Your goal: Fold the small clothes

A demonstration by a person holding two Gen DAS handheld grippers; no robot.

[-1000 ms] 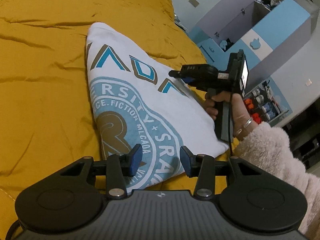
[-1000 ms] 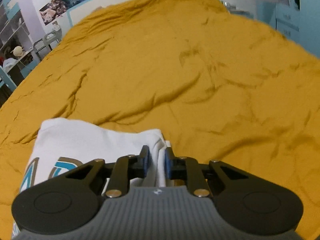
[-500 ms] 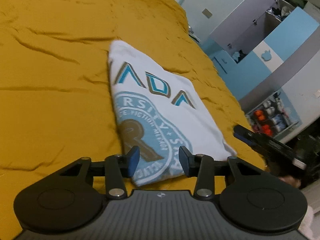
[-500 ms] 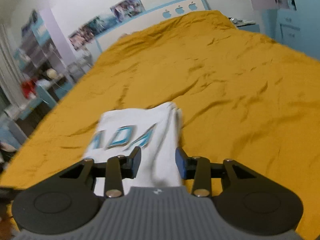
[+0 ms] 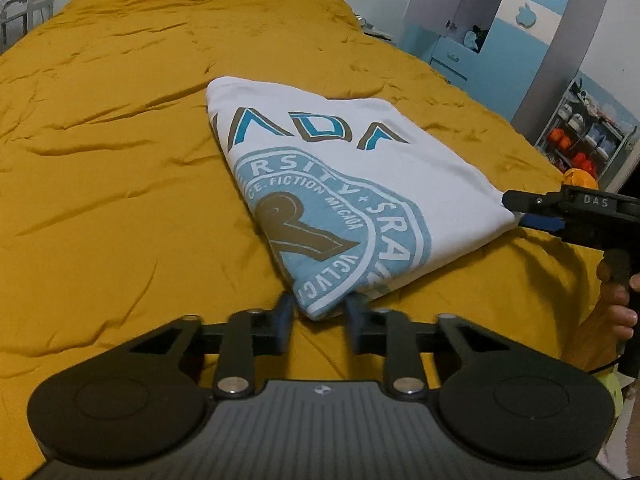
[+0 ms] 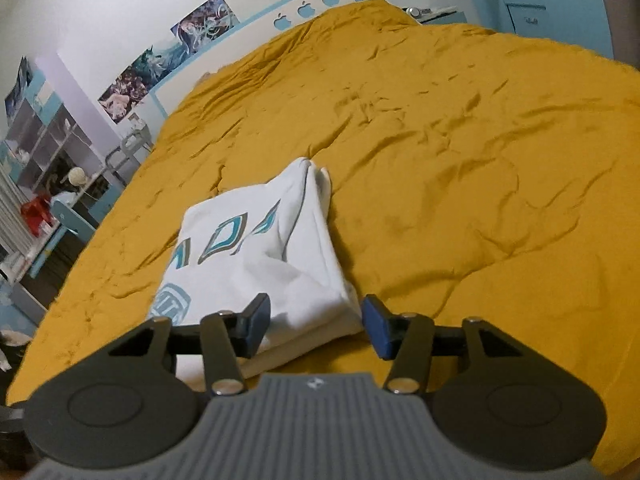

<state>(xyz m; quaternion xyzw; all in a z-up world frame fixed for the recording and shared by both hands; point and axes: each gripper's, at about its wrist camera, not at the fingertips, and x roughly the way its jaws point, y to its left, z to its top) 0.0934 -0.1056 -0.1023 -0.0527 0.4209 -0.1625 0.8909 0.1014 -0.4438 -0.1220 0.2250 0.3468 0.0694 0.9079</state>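
Observation:
A folded white T-shirt (image 5: 340, 168) with a blue and brown crest lies on the mustard bedspread (image 5: 120, 200). Its near corner sits between the fingers of my left gripper (image 5: 319, 318), whose jaws are closing and touch the fabric on both sides. In the right wrist view the T-shirt (image 6: 260, 248) stretches away from my right gripper (image 6: 316, 326). That gripper's jaws are opening, standing wide on either side of the shirt's corner without pinching it. From the left wrist view the right gripper (image 5: 516, 212) shows at the shirt's right corner, held by a hand (image 5: 620, 304).
The bedspread covers the whole bed, wrinkled, with open room left of and beyond the shirt. A blue and white headboard (image 6: 304, 8) lies at the far end. Blue cabinets (image 5: 480, 40) and a shelf unit (image 5: 584, 140) stand to the right of the bed.
The right gripper let go of the shirt's folded edge, drew back to the right corner and opened. The left gripper swung round to the near corner and narrowed its jaws on it.

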